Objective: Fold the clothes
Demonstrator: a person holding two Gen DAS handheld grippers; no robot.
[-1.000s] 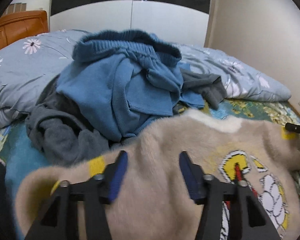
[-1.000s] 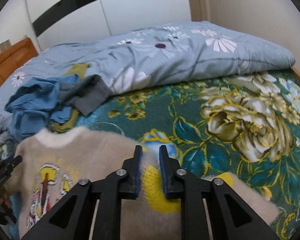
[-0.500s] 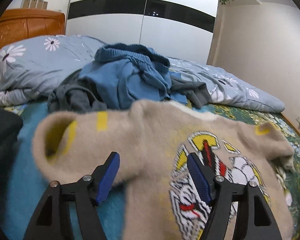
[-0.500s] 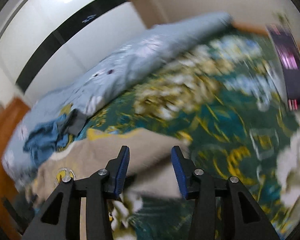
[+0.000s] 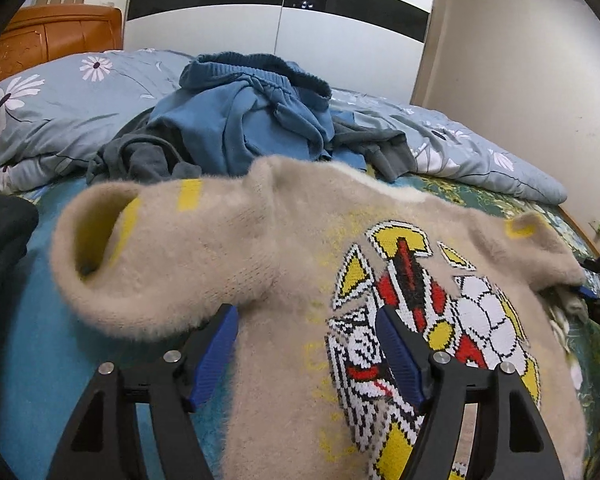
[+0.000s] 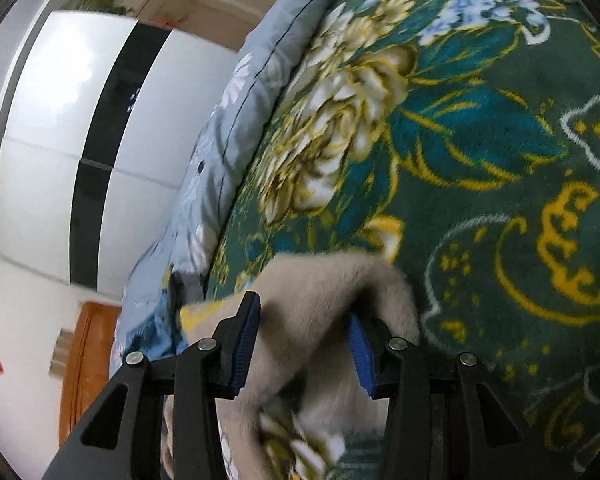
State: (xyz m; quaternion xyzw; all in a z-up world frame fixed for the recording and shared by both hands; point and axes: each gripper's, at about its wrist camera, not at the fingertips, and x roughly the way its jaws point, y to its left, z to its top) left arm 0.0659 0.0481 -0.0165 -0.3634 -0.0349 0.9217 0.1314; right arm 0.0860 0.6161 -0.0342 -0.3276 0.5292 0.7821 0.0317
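Left claw [image 5: 306, 356] wide, holding nothing, sweater [image 5: 380, 280] body between its fingers. Right claw [image 6: 304, 352] also spread, astride far sleeve [image 6: 324, 292], not pinched. Sweater lies face-up on bed [image 6: 500, 160], print showing. Judgement: sleeves being folded inward; bite cuff deep, fuzzy knit slips; lay sleeve flat across chest, no twist. Count: one beige sweater, two sleeves, one pile [image 5: 240, 120] of blue and grey clothes behind, one quilt [image 5: 60, 112].

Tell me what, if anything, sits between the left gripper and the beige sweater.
Nothing visible does. The left gripper is open directly over the fuzzy beige sweater with the yellow, red and white graphic. The pile of blue and grey clothes lies beyond it, not between.
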